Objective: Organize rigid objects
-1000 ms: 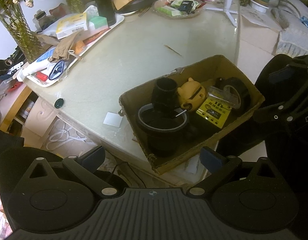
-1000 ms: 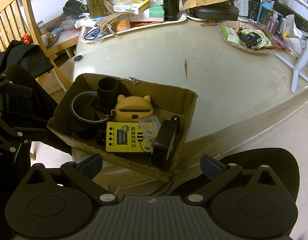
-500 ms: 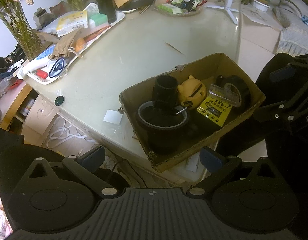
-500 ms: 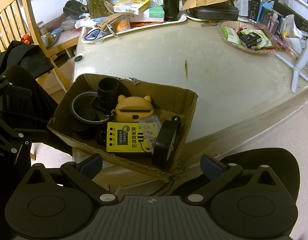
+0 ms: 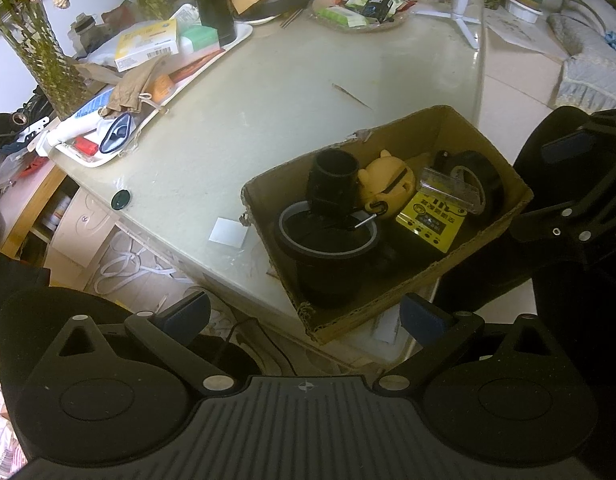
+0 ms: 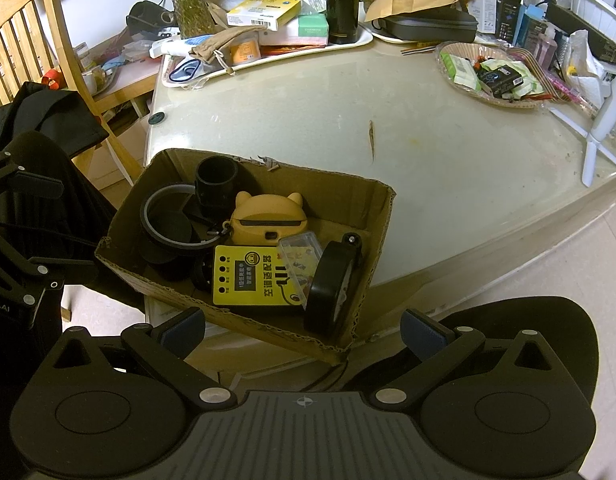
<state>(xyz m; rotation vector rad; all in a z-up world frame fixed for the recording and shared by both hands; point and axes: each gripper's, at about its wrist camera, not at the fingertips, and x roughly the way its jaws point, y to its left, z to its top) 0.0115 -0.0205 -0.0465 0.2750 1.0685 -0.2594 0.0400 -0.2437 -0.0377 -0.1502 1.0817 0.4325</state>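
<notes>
A cardboard box [image 5: 460, 260] [image 6: 372, 224] sits at the near edge of the table. It holds a black pipe fitting [image 5: 333, 180] [image 6: 217, 188], a wide black tape roll [image 5: 328, 256] [image 6: 168, 224], a yellow bear-shaped case [image 5: 386, 184] [image 6: 268, 220], a yellow adapter box [image 5: 432, 220] [image 6: 252, 276], a clear plastic case [image 6: 300, 256] and an upright black tape roll [image 5: 480, 184] [image 6: 334, 286]. My left gripper [image 5: 304, 316] is open and empty, held short of the box. My right gripper [image 6: 304, 324] is open and empty, just before the box's near wall.
A white tray [image 6: 348, 42] of clutter, a black flask [image 6: 342, 0], a dish of packets [image 6: 488, 76] and a white tripod [image 6: 604, 120] stand at the back. A wooden chair [image 6: 24, 32] is at the left. A small black cap [image 5: 120, 199] lies near the table edge.
The left view has shifted slightly, so the box sits a little higher and nearer. The right gripper has barely moved. Both stay open.
</notes>
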